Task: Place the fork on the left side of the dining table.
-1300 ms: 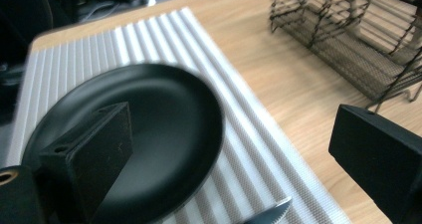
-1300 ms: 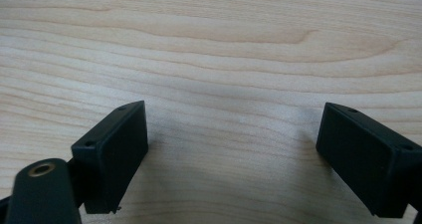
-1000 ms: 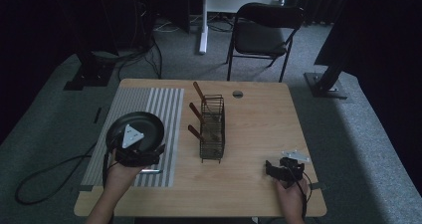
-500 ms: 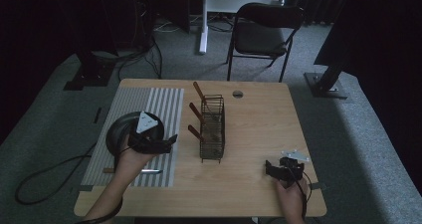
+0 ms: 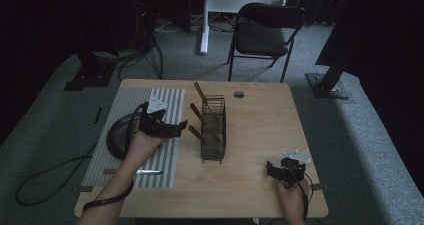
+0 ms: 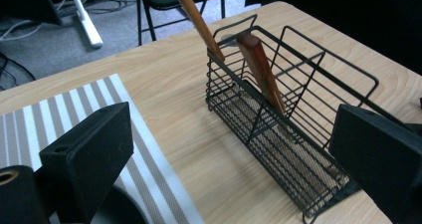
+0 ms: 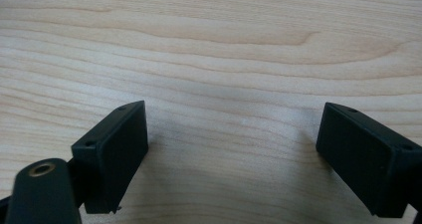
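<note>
From the high view, the left gripper (image 5: 172, 127) hovers over the striped mat (image 5: 112, 150), aimed at the black wire rack (image 5: 213, 130) at mid-table; the right gripper (image 5: 280, 171) rests near the front right corner.

In the left gripper view the jaws stand wide apart and empty — the rack (image 6: 293, 134) ahead holds wooden-handled utensils (image 6: 259, 69).

In the right gripper view the jaws gape over bare wooden tabletop (image 7: 209, 59) — nothing between them.
</note>
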{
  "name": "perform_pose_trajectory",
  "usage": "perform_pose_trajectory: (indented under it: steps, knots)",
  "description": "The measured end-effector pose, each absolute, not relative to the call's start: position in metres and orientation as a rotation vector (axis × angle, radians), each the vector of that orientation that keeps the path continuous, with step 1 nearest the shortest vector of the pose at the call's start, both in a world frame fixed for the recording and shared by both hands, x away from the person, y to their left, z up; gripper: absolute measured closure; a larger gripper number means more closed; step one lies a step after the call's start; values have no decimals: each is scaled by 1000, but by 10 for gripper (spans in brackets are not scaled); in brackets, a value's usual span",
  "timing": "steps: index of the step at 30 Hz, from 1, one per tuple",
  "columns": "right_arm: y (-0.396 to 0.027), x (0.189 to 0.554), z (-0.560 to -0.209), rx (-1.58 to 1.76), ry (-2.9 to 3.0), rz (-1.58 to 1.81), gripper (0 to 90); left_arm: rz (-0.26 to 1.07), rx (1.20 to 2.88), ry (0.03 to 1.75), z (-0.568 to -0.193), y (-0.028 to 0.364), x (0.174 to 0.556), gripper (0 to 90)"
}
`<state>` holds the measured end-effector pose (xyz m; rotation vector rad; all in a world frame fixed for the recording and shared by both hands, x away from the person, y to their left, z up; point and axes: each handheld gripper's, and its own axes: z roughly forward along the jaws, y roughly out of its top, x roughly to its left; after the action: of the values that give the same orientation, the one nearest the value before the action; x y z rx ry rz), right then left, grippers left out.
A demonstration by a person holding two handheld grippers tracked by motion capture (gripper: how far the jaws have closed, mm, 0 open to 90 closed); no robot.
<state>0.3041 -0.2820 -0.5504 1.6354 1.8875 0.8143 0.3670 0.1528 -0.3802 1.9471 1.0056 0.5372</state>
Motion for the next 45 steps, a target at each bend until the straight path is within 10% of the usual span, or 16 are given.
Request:
perform_pose_trajectory:
  steps: [23, 35, 45]
  knots:
    - [-282, 304, -550, 1634, 1891, 815, 126, 400, 1974, 1066, -385, 119, 420, 71]
    - [-282, 304, -550, 1634, 1892, 816, 126, 263, 1998, 987, -398, 110, 424, 497]
    - [-282, 305, -550, 1633, 1894, 817, 126, 192, 1977, 992, -408, 111, 425, 664]
